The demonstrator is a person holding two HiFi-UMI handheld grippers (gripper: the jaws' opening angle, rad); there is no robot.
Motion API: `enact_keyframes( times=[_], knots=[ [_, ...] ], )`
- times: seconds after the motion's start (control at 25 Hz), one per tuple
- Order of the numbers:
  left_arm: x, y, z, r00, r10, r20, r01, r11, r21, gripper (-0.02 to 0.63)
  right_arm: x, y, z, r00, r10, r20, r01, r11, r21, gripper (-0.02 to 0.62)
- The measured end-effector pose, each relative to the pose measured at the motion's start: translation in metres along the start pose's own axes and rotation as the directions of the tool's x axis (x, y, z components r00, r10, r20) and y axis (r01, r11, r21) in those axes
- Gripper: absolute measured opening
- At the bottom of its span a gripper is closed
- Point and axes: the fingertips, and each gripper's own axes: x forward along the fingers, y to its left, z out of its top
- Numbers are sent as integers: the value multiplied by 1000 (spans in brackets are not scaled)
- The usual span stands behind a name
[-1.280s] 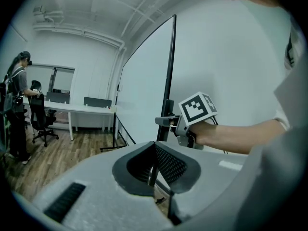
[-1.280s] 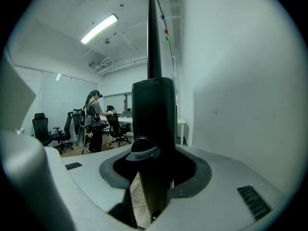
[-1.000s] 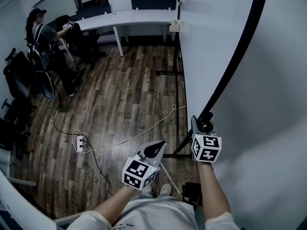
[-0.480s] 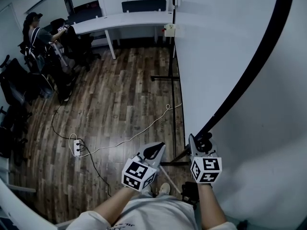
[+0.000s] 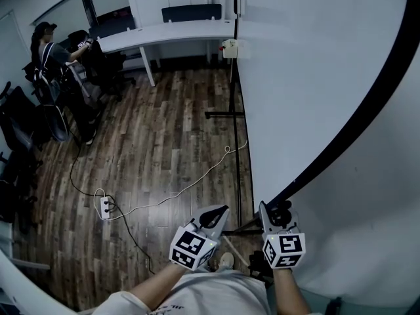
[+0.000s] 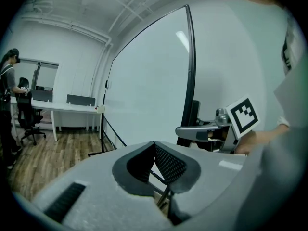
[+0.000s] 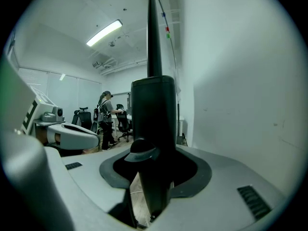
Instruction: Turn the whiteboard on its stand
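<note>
The head view looks steeply down from above onto the wood floor, with the whiteboard filling its right half. The left gripper view sits low, facing the board's face from nearby; the right gripper view looks along its black edge up close. All three share the whiteboard and the far person.

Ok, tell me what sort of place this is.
Probably an office or meeting room: there is a long white desk, black office chairs, and a large whiteboard on its stand.
</note>
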Motion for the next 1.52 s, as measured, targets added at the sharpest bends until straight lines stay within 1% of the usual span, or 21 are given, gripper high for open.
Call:
enact_keyframes(
  times=[0.12, 0.36, 0.84, 0.96, 1.12, 1.28, 1.52],
  knots=[
    [-7, 0, -3, 1000, 7, 9, -6, 1000, -4, 11, -4, 1, 1, 1000, -13, 1, 13, 1000, -1, 172],
    [-12, 6, -7, 1000, 24, 17, -24, 1000, -5, 11, -8, 2, -1, 1000, -4, 6, 4, 1000, -3, 172],
    [-8, 2, -1, 1000, 15, 23, -14, 1000, -9, 11, -7, 0, 2, 1000, -12, 27, 12, 1000, 8, 173],
    [-9, 1, -3, 1000, 17, 16, -17, 1000, 4, 11, -9, 0, 3, 1000, -22, 22, 22, 1000, -2, 173],
    [-10, 0, -5, 1000, 17, 16, -17, 1000, 2, 11, -15, 2, 0, 999, -44, 24, 45, 999, -15, 173],
    [-10, -2, -1, 1000, 13, 17, -12, 1000, -13, 11, -20, 4, 0, 998, -50, 24, 50, 999, 3, 173],
    [-8, -7, -3, 1000, 2, 13, -2, 1000, -10, 11, -32, 3, -6, 998, -60, 16, 60, 997, 44, 173]
  ],
)
